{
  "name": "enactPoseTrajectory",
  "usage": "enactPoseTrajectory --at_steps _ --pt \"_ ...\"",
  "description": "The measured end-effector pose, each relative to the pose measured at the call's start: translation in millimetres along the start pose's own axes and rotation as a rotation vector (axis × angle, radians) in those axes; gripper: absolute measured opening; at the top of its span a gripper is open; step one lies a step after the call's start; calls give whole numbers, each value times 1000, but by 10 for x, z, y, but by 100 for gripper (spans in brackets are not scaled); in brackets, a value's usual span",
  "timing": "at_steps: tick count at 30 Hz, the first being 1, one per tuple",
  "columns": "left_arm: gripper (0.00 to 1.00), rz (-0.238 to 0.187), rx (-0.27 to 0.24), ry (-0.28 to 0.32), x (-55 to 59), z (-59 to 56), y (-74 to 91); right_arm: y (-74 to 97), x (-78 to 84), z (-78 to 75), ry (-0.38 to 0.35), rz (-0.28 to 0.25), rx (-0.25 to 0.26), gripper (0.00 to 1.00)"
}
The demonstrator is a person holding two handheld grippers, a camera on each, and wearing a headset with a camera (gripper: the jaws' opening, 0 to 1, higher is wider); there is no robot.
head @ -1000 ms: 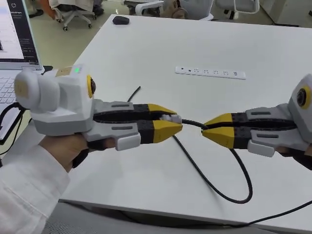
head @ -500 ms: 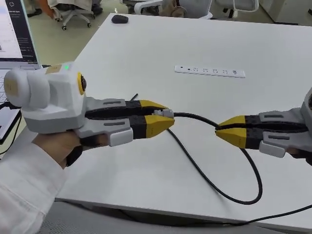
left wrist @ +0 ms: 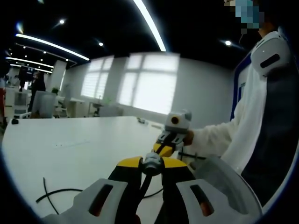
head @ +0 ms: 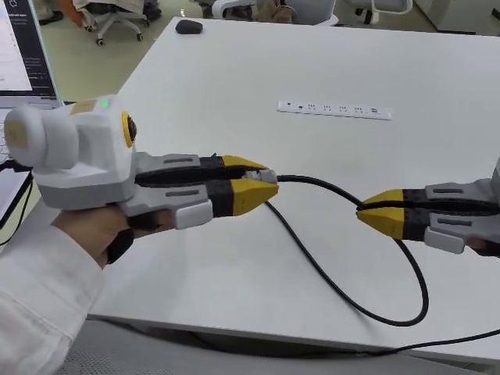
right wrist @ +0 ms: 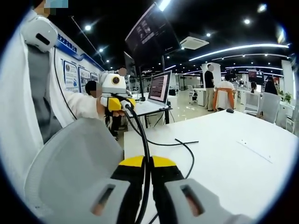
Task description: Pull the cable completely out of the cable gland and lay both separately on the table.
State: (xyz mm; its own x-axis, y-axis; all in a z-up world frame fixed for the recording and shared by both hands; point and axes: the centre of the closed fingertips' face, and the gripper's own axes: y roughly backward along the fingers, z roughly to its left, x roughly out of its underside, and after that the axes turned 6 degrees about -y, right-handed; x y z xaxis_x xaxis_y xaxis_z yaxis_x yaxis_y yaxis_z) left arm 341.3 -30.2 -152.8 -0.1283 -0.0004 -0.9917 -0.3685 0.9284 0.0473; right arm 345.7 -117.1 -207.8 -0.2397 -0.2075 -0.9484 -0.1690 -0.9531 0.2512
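Observation:
My left gripper [head: 268, 182] is shut on a small grey cable gland [head: 263, 177], held above the white table [head: 195, 266]. A black cable [head: 320, 185] leaves the gland and arcs right into my right gripper [head: 364, 216], which is shut on it. Past the right gripper the cable loops down over the table and runs back under the left gripper. The left gripper view has the gland [left wrist: 152, 163] between the yellow tips and the right gripper [left wrist: 164, 147] facing it. In the right gripper view the cable [right wrist: 145, 154] passes between the jaws toward the left gripper [right wrist: 117, 103].
A white power strip [head: 334, 110] lies across the table's middle, and a black mouse [head: 187, 26] sits at the far corner. A laptop [head: 19, 62] stands at the left. The table's front edge runs just below the cable loop. Office chairs stand beyond the table.
The grippers have moved apart: the right one went right and a little down with the cable. The stretch of cable between gland and right gripper has grown longer.

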Motion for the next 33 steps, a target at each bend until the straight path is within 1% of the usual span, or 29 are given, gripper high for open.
enactPoseTrajectory --at_steps 3,6,9,14,18,19,20,21,22,23,24,25,26,27,29,30,31,33 --pt "17 2 2 -1 -3 -2 -14 19 0 0 9 4 2 4" --pt "17 -3 4 -1 -21 -4 -24 37 5 -1 25 15 5 8" --pt "17 -4 5 -4 -36 -4 -35 62 -41 -5 19 3 12 12" --pt "17 2 11 -2 -33 -24 -72 64 -199 59 46 -15 5 14" --pt "17 8 21 -3 -9 -63 -104 91 -302 101 109 12 3 15" --pt "17 9 23 -4 -3 -74 -113 118 -348 112 113 2 3 15" --pt "17 9 23 -3 -2 -78 -119 131 -400 119 117 -22 1 16" --pt "17 9 25 -3 -3 -84 -123 150 -424 123 112 -32 0 15" --pt "17 9 27 -3 -6 -94 -129 183 -443 132 111 -30 -2 12" --pt "17 10 29 -4 -11 -107 -139 202 -449 158 116 -25 -12 6" --pt "17 11 31 -7 -16 -119 -146 238 -443 207 148 -7 -31 1" --pt "17 12 33 -9 -18 -124 -150 255 -461 216 148 -7 -28 3" --pt "17 13 33 -9 -18 -128 -154 285 -469 211 146 1 -23 1" --pt "17 12 36 -10 -20 -135 -161 310 -478 204 139 -3 -21 1" --pt "17 10 40 -8 -19 -151 -182 360 -474 190 111 -5 -15 6" --pt "17 11 41 -9 -16 -159 -194 380 -453 183 114 7 -9 6" --pt "17 11 45 -9 -19 -172 -213 416 -437 178 138 21 2 6" --pt "17 11 55 -11 -31 -198 -244 467 -458 187 136 20 4 7"
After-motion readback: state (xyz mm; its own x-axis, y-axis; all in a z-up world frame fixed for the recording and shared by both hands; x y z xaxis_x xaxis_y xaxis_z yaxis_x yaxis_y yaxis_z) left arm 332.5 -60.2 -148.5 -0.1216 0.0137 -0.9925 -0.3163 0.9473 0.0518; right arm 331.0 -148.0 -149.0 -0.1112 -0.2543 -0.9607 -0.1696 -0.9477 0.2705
